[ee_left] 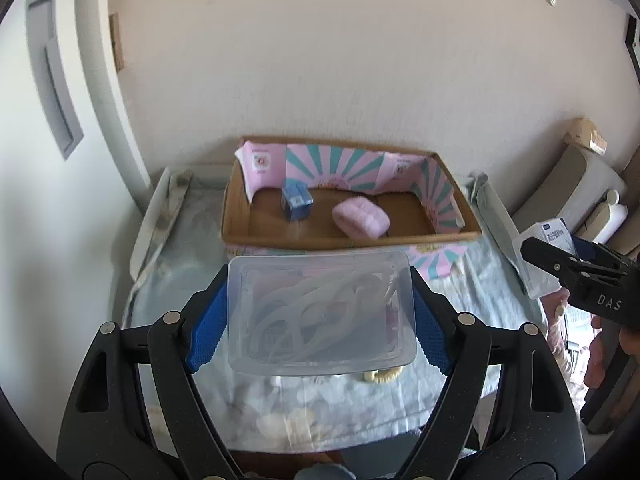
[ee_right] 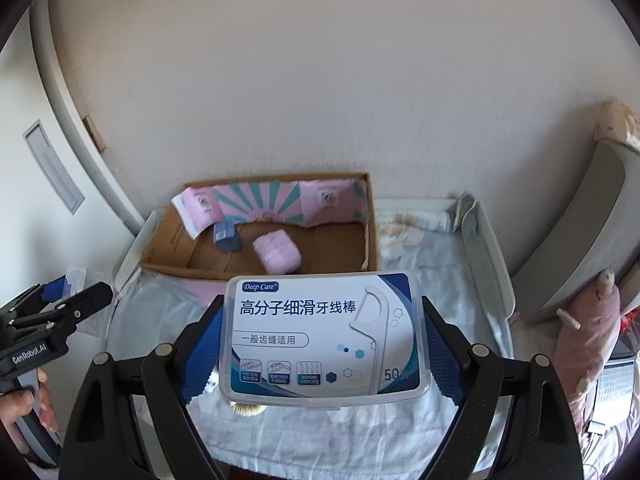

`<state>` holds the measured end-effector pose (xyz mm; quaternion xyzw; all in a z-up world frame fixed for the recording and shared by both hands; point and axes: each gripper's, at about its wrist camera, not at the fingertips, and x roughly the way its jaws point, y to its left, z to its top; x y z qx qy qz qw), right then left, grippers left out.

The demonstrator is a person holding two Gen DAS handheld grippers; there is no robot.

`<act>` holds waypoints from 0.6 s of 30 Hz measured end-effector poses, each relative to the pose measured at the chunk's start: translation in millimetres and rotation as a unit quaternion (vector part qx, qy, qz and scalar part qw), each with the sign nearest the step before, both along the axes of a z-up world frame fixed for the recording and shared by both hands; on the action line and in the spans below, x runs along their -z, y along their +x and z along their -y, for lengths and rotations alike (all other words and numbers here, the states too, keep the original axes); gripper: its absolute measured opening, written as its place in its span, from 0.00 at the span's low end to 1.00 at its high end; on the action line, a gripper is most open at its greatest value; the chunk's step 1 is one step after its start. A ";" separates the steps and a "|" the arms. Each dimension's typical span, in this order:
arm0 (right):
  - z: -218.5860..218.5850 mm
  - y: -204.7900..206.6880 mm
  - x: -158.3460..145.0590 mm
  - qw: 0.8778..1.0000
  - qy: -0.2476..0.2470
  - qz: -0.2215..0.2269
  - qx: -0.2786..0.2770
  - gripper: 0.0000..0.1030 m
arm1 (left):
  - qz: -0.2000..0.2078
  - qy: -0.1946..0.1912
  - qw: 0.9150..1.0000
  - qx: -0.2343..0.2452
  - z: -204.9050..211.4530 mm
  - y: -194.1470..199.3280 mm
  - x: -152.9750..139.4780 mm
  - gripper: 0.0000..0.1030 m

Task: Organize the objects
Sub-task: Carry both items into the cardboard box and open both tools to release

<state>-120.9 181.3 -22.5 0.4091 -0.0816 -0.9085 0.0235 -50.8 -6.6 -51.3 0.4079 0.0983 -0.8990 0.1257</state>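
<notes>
Left wrist view: the left hand-held gripper (ee_left: 320,314) pinches a clear plastic box (ee_left: 320,312) of white floss picks, one blue pad on each short side.
Right wrist view: the right hand-held gripper (ee_right: 322,340) pinches a labelled floss-pick box (ee_right: 324,334) in the same way, printed lid facing the camera.
Landmark: an open cardboard tray (ee_left: 456,236) with pink and teal lining, on the cloth-covered worktop (ee_left: 320,408) against the wall.
Key relation: the cardboard tray lies ahead of and below both held boxes; each box hangs over the cloth on the near side of the tray's front wall.
Long axis: each box's long side runs across its jaws, roughly parallel to the tray's front wall.
Nearer hand: judged about equal; the left sits nearer the tray's left end, the right nearer its right end.
Tray contents: a small blue carton (ee_left: 296,202) at left-centre, a pink bundle (ee_left: 361,220) just right of it, apart; the right half of the floor is bare.
Left view only: the far-right tray wall and the floss picks inside the clear box.
Right view only: the printed label and the bare cloth to the right of the tray.
Partly hidden: a pale round item (ee_right: 245,409) on the cloth beneath the boxes; unidentified.
</notes>
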 end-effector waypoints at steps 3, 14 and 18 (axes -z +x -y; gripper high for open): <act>-5.9 -14.1 -7.1 0.999 0.024 -0.003 0.025 0.84 | -0.011 -0.002 1.000 0.003 5.4 -10.9 -8.1 0.76; 1.1 -98.1 -25.5 0.998 0.052 -0.022 -0.032 0.84 | -0.010 -0.017 1.000 0.004 56.1 -91.6 -35.5 0.76; 11.2 -126.3 -16.7 0.996 0.061 -0.014 -0.062 0.84 | 0.023 -0.016 1.000 0.005 70.2 -127.7 -19.2 0.76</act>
